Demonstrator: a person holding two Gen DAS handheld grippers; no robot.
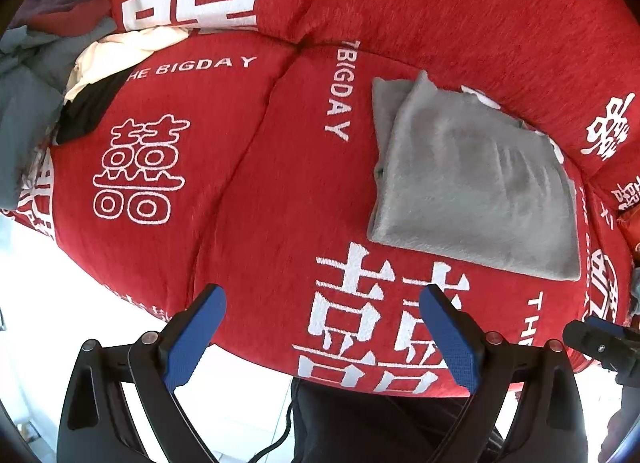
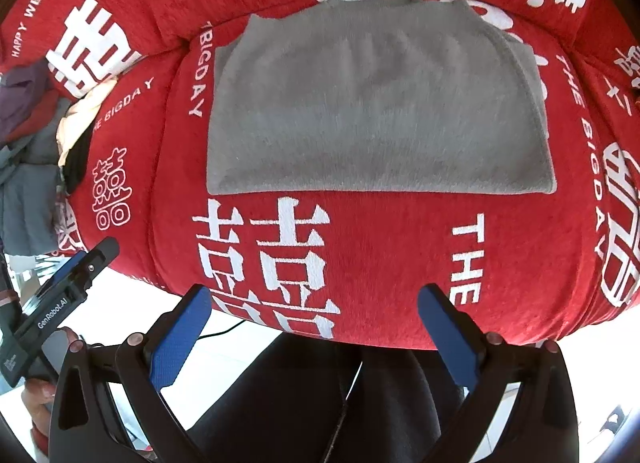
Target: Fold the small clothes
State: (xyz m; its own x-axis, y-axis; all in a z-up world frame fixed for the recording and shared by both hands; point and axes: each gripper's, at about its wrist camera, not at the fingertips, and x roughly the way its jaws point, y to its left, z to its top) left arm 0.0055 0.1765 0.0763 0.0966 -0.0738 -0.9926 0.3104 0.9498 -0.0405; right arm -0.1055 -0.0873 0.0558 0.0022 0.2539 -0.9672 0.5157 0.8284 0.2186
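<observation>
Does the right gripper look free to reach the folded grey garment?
Probably yes: the right gripper is open, the grey garment lies straight ahead on the red cover, nothing between.

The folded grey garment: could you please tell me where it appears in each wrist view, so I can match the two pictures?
Left wrist view: the folded grey garment lies right of centre on the red sofa cover, beyond the open tongs.
Right wrist view: it fills the upper middle, straight ahead.
Shared landmark: the large white double-happiness character printed just in front of the garment's near edge.
</observation>
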